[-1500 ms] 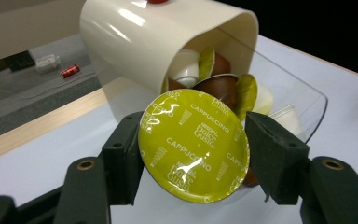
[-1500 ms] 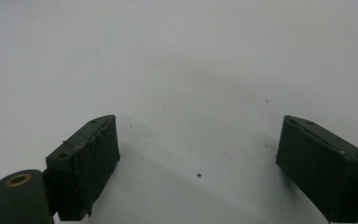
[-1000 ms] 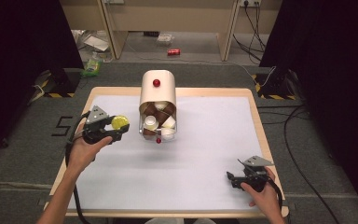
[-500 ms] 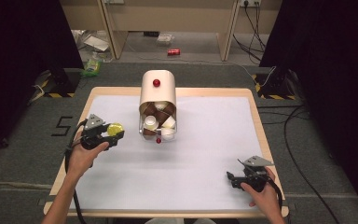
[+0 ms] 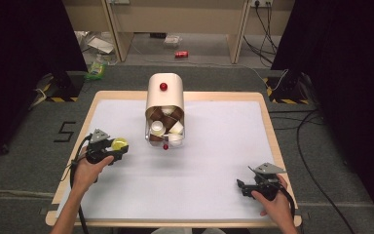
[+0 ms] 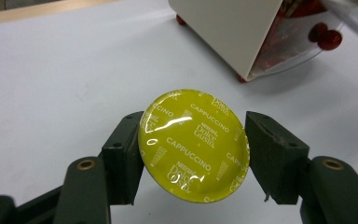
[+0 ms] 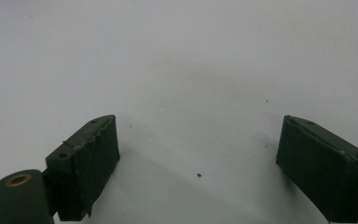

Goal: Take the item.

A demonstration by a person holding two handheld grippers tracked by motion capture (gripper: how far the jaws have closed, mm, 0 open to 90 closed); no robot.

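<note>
The left hand-held gripper point(image 5: 118, 147) is clamped on a yellow coffee pod point(image 6: 193, 144), low over the worktop point(image 5: 214, 161) beside the pod holder point(image 5: 165, 109). It grips only the rim, so the pod could slip out. The right hand-held gripper point(image 7: 198, 163) gapes wide, empty.

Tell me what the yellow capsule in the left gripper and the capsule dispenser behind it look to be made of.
Capsule: the lid looks like glossy foil or plastic film, judging by bright glare streaks and slight wrinkles over the printed lettering. The cup beneath is hidden.
Capsule dispenser: cream housing, smooth and matte, probably plastic or painted metal. Its front drawer is see-through, likely clear plastic.
</note>
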